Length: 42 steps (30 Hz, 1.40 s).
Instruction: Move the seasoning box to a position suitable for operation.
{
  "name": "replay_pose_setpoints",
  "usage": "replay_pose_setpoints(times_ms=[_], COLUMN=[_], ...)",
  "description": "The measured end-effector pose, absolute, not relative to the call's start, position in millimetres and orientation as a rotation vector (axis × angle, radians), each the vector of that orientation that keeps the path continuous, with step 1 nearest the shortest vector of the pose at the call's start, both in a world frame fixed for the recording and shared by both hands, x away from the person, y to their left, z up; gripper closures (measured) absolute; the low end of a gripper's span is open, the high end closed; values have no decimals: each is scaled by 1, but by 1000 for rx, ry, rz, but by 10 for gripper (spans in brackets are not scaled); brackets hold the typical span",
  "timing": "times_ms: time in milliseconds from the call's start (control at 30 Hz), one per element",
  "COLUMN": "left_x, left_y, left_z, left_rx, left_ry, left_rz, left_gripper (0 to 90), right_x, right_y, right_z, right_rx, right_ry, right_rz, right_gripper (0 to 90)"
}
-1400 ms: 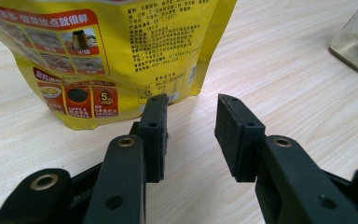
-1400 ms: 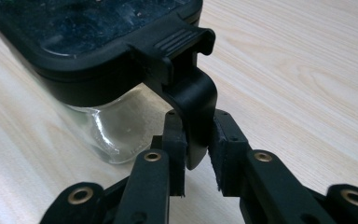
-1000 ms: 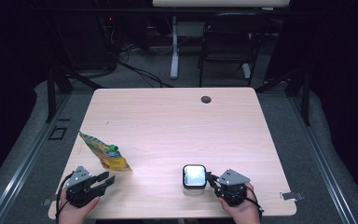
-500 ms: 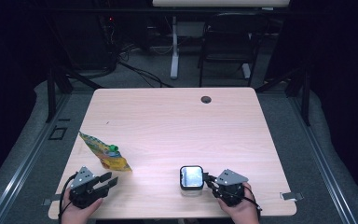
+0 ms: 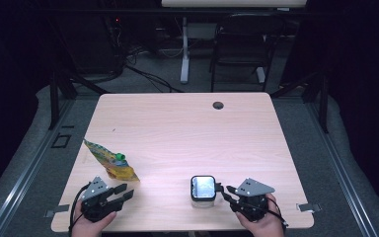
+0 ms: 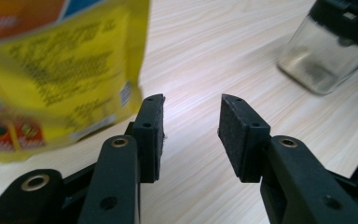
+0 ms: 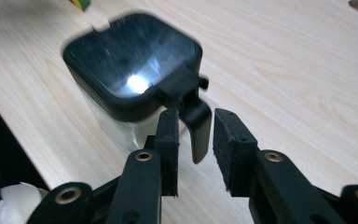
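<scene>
Right gripper [image 5: 225,190] jaws, just opening, straddle the latch [image 7: 193,121] of the jar [image 5: 203,188] near the table [image 5: 187,123] front edge without pinching, left gripper [image 5: 124,192] open, empty right of pouch [image 5: 109,160]; latch could slip, jar tip.

Left gripper [image 5: 123,192] open; right gripper [image 5: 223,191] opening

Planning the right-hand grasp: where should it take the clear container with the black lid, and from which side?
Probably the black latch tab that hangs down the side of the clear container facing the right gripper. It juts clear of the wall, thin enough for the jaws, which have just been opening around it. Come in level from that side, across the table.
</scene>
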<state>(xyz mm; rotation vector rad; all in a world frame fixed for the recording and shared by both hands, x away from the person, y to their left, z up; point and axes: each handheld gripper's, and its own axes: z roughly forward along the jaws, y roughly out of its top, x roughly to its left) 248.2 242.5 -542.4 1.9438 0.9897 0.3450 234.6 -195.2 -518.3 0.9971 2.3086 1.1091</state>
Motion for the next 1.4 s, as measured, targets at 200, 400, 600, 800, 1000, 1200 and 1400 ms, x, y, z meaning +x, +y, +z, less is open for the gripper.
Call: replay_pose_setpoints(times_ms=[200,400,600,800,1000,1200,1400], left_x=[251,258,264,267,266,267,265], left_y=[222,200,177,156,147,139,128], left_z=[-529,-517,-513,-520,-520,-521,-523], left_rx=[1939,1908,1916,1945,1958,1969,1984], left_ry=[967,943,902,892,876,858,841], left_rz=[313,278,263,226,225,211,202], left_gripper=[606,605,609,648,673,691,716], right_x=[237,254,253,250,251,251,251], right_y=[-195,-195,-190,-186,-180,-179,-179], right_z=[-498,-486,-495,-500,-503,-504,-505], right_rx=[1032,1154,1193,1214,1206,1222,1234], right_ry=[2269,2203,2203,2210,2215,2214,2203], right_rz=[1112,1183,1167,1185,1165,1169,1188], right_gripper=[722,772,771,783,804,822,848])
